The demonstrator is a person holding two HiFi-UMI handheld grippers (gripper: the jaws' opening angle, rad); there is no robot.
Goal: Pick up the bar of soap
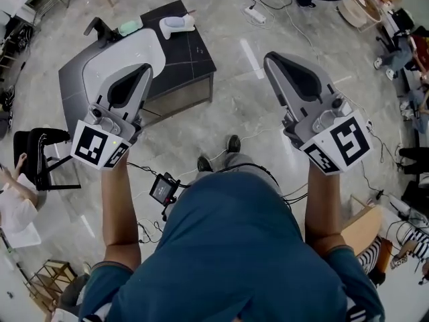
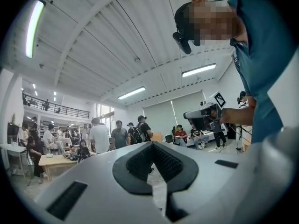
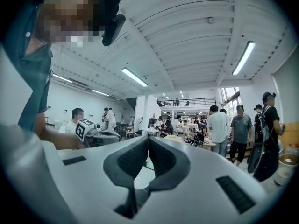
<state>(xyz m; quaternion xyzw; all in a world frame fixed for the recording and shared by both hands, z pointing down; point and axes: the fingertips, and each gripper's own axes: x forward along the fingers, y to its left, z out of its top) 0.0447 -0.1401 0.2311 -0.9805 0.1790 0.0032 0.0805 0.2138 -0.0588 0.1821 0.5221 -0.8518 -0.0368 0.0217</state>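
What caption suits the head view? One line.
Left gripper and right gripper, shut and empty, raised near a dark table.

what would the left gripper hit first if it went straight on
Nothing near: the left gripper points level, so its way looks free up to the distant standing people, though depth is unclear.
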